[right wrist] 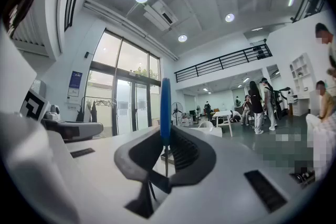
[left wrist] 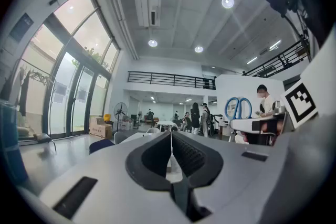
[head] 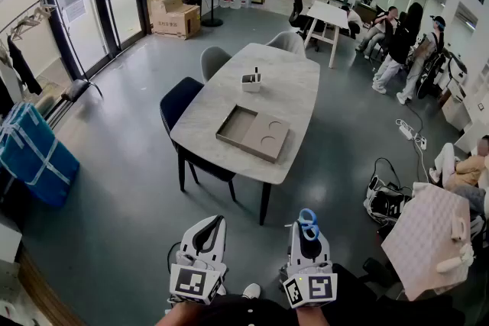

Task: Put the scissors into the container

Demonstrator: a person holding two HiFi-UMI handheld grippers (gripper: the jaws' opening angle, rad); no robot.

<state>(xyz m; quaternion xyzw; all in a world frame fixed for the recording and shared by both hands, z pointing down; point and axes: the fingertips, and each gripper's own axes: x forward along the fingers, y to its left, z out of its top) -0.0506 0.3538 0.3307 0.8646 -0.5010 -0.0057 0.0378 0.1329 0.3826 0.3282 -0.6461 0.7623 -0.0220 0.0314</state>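
Observation:
The blue-handled scissors (head: pixel 308 222) stick up out of my right gripper (head: pixel 307 234), which is shut on them at the bottom of the head view. In the right gripper view the blue handle (right wrist: pixel 165 110) stands edge-on between the jaws of the right gripper (right wrist: pixel 167 150). My left gripper (head: pixel 214 228) hangs beside it, shut and holding nothing; in its own view the left gripper (left wrist: pixel 170 140) has its jaws pressed together. From there the scissors (left wrist: pixel 239 108) show at the right. The small white container (head: pixel 251 81) stands on the far half of the marble table (head: pixel 298 91), well ahead of both grippers.
A flat cardboard tray (head: pixel 254 133) lies on the table's near half. Chairs (head: pixel 177 107) stand along its left side. A blue bag (head: pixel 32 153) sits at the left wall and a pink-topped table (head: pixel 428 240) at the right. People (head: pixel 397 50) sit at the back right.

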